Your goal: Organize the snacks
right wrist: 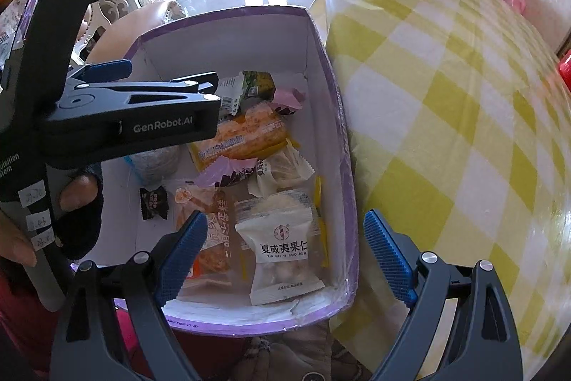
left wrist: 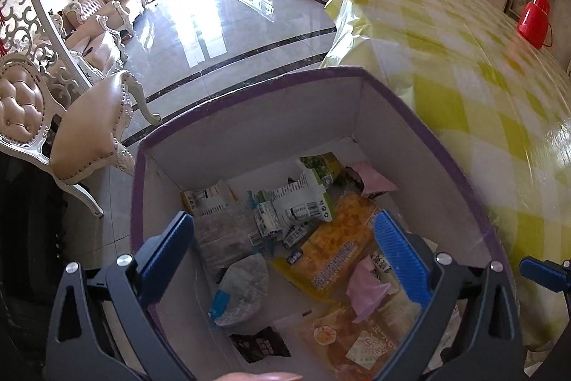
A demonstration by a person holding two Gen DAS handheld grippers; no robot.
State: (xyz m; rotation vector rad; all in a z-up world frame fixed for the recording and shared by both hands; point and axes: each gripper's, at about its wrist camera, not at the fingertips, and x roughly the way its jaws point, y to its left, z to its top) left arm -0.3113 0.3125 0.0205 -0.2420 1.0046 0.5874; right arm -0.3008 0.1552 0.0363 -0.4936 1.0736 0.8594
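1. Clearly both claws are wide apart and hold nothing: the left gripper (left wrist: 291, 257) hangs over the middle of the box (left wrist: 249, 116), and the right gripper (right wrist: 285, 259) hangs over the box's near end, its right finger out past the box wall over the checked tablecloth (right wrist: 446, 102).
2. Most of the snacks look already dropped in the box, which sits just beside the table edge; I see none left on the cloth, so the task seems near its end.
3. To do the present step well, I judge: lift each claw straight up before swinging away, so a finger does not catch the thin purple rim and tip the box.
4. If a packet must be shifted, pinch it by its crimped edge, not its puffed middle; the wrappers look slippery and crushable.
5. Keep the two tools apart; in the right view the left one crosses at 9 o'clock, close by.
6. Writing: "GenRobot.AI" shows on the left tool's side.
7. At 6 o'clock in the right view a white nut packet (right wrist: 282, 252) reads "XIA WEI YI GUO REN" under Chinese characters.
8. An orange packet (left wrist: 332, 245) at the centre of the left view bears blue Chinese lettering, too blurred to read.
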